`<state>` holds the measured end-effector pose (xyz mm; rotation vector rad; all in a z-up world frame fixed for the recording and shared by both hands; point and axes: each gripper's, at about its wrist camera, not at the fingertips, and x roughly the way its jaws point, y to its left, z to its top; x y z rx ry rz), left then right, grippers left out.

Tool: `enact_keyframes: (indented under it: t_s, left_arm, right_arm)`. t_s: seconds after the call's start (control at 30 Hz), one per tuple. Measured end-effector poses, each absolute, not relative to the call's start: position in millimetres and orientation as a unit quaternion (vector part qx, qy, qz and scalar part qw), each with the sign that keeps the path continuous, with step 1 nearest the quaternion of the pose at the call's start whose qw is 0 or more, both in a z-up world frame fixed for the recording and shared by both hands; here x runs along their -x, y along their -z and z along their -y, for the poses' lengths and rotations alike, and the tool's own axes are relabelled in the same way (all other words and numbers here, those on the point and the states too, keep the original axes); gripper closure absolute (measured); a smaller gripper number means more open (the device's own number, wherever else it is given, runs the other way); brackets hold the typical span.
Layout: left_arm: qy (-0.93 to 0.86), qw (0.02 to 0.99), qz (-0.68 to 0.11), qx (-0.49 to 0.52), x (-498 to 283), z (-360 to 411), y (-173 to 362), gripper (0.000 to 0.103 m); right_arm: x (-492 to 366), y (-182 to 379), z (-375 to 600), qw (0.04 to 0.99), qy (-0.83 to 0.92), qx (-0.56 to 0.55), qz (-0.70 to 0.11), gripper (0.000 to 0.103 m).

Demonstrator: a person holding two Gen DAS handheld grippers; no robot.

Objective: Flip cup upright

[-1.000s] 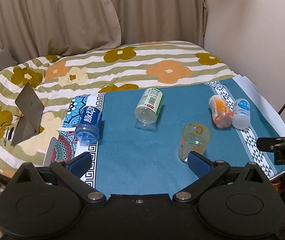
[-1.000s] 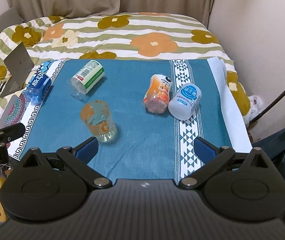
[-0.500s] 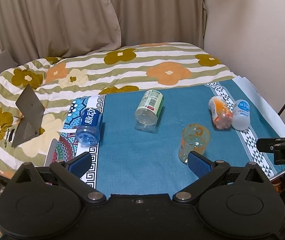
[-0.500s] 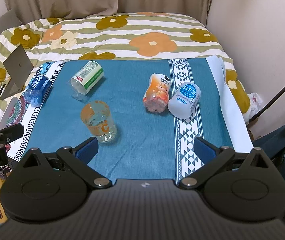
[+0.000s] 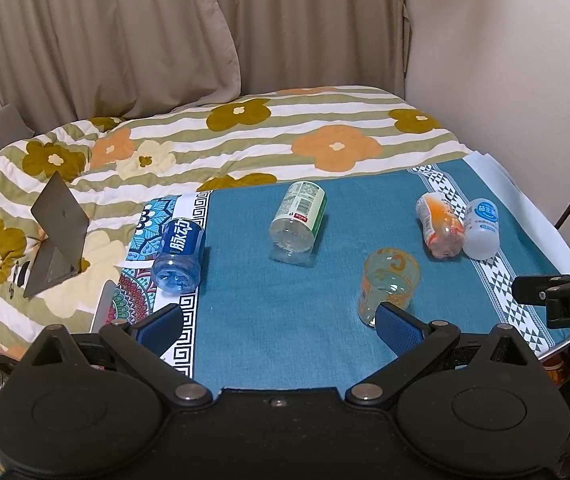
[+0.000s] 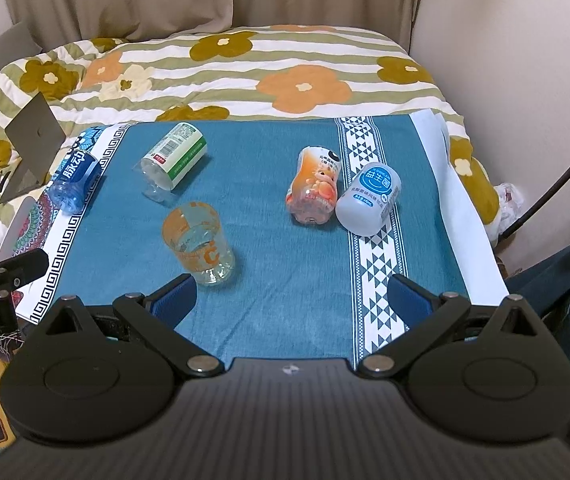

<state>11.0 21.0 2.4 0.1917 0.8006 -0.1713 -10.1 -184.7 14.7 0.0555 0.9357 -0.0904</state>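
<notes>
A clear cup with orange print [image 5: 389,284] [image 6: 199,242] stands on the blue cloth [image 5: 285,320] [image 6: 285,240], wider end down, near the front. My left gripper [image 5: 277,326] is open and empty, held back at the table's front edge; its right finger [image 5: 399,328] hides the cup's lower edge. My right gripper [image 6: 291,300] is open and empty, also at the front edge, with the cup just beyond its left finger [image 6: 175,300].
Several bottles lie on their sides: a blue one [image 5: 179,256] [image 6: 75,182] at left, a green-labelled one [image 5: 299,216] [image 6: 175,156] in the middle, an orange one [image 5: 439,224] [image 6: 315,190] beside a white one [image 5: 481,228] [image 6: 369,198] at right. A flowered bed [image 5: 245,136] lies behind.
Both grippers have drawn back and risen slightly, so the scene sits lower in view. The cup and bottles have not moved.
</notes>
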Motion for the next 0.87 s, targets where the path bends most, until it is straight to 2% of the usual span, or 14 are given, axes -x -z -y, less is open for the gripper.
enact_keyframes:
  t_s: [0.87]
  left_arm:
    - [0.082, 0.925, -0.361, -0.089, -7.0, -18.2, -8.2, 0.0]
  right_arm:
    - [10.6, -14.7, 186.7, 0.892, 0.043, -0.027, -0.45, 0.0]
